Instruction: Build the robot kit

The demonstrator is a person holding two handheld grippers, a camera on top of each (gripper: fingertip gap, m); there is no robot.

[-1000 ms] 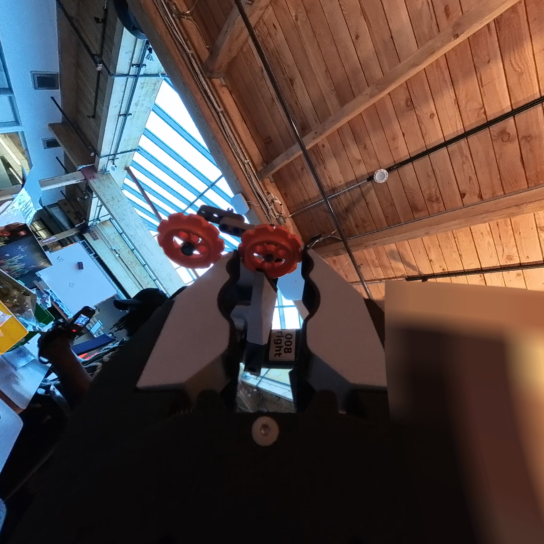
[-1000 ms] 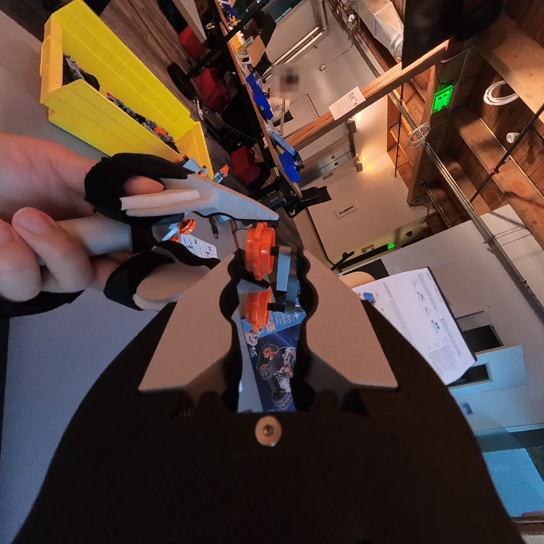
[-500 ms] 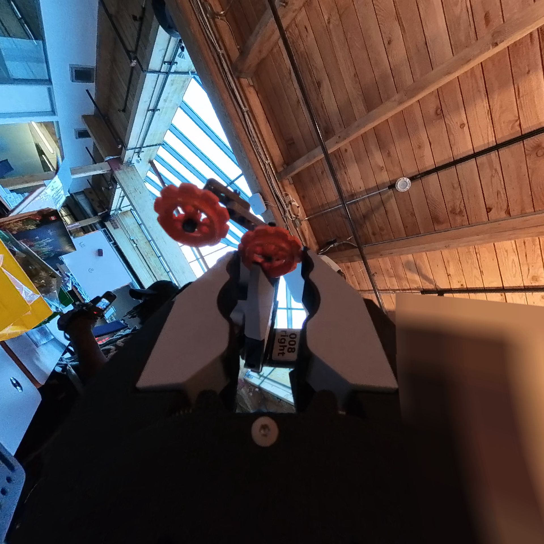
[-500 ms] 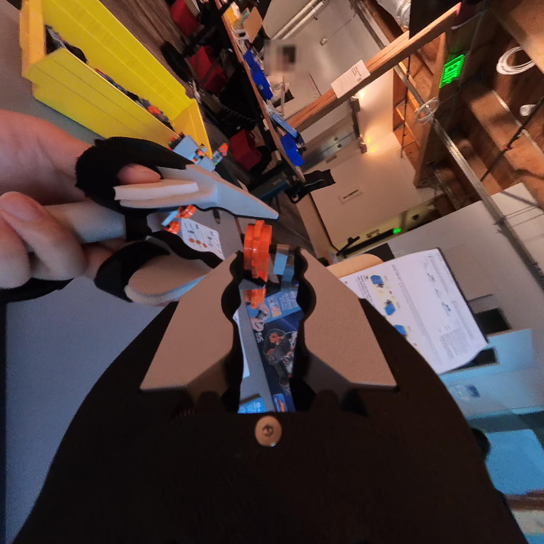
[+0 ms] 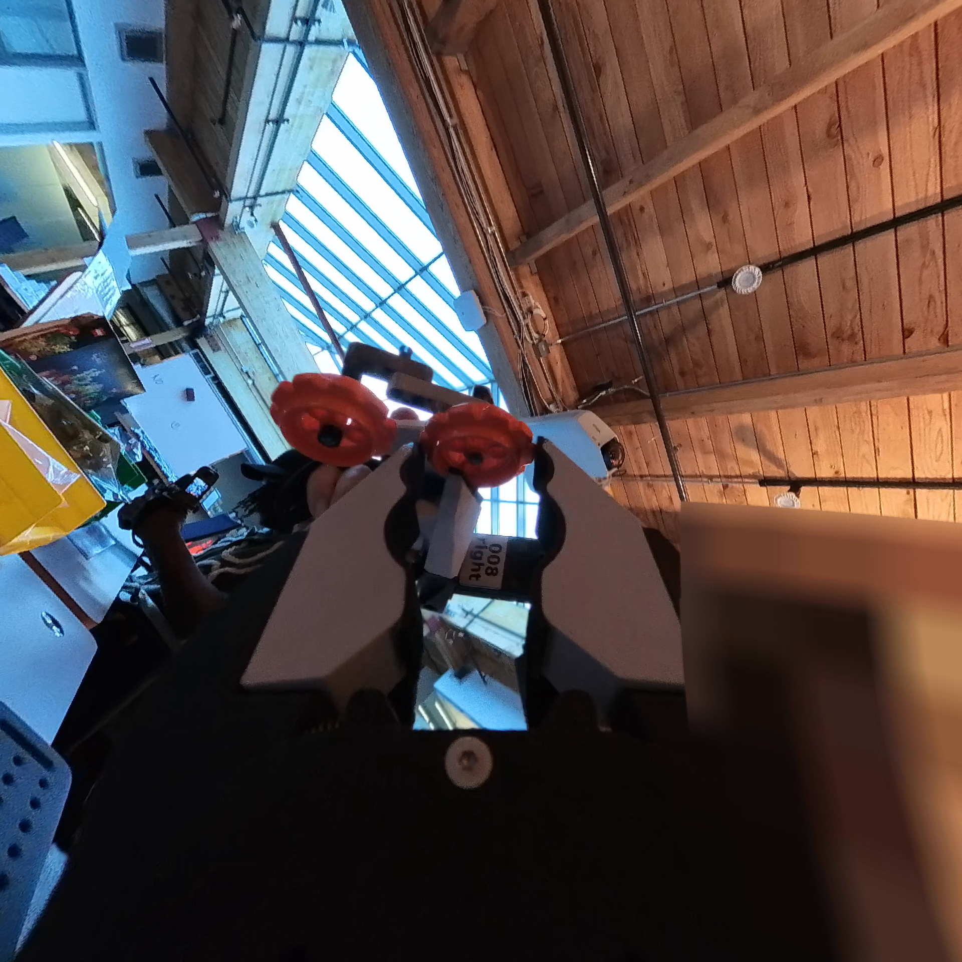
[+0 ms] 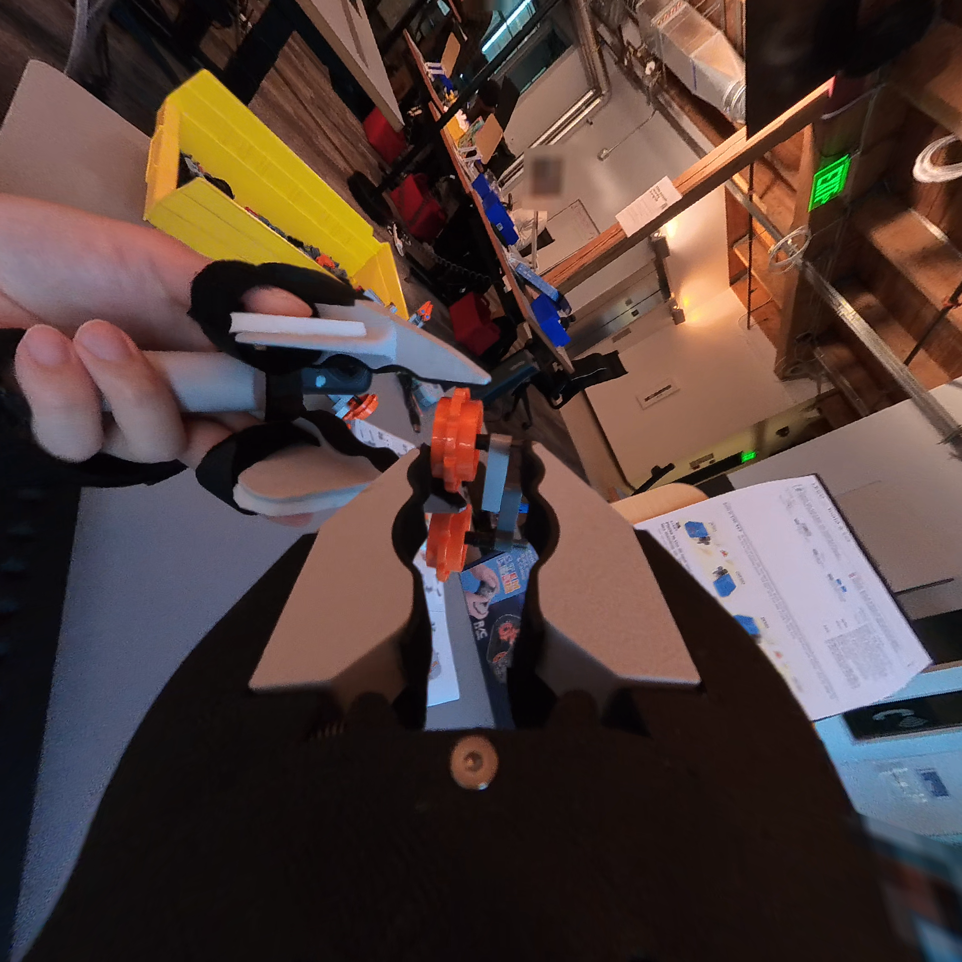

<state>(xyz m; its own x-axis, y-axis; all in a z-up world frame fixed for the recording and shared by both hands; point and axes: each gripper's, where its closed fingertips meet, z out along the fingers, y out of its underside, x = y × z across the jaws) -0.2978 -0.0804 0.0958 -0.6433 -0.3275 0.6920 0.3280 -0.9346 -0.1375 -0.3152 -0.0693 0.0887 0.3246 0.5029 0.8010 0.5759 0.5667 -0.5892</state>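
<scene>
A small brick assembly with two orange toothed wheels and grey beams is held up in the air between both grippers. In the left wrist view my left gripper (image 5: 473,455) is shut around one orange wheel (image 5: 476,450); the second wheel (image 5: 328,424) sticks out to the left, with dark beams (image 5: 385,367) behind. In the right wrist view my right gripper (image 6: 473,458) is shut on the assembly, across an orange wheel (image 6: 457,437) and a grey beam (image 6: 494,473). A hand (image 6: 78,323) holds the left gripper (image 6: 442,416) there, its fingers (image 6: 416,354) spanning the upper wheel.
Below, a grey table (image 6: 130,572) carries a yellow parts bin (image 6: 250,172), loose orange pieces (image 6: 362,406), a blue printed booklet (image 6: 494,614) and a white instruction sheet (image 6: 781,588). The left wrist view faces a wooden ceiling (image 5: 729,208) and skylight; a person (image 5: 172,520) stands far left. The grippers are tip to tip, or close to it.
Both grippers keep their hold. The pair has swung together: the free wheel has tilted, and the yellow bin and table show more in both views.
</scene>
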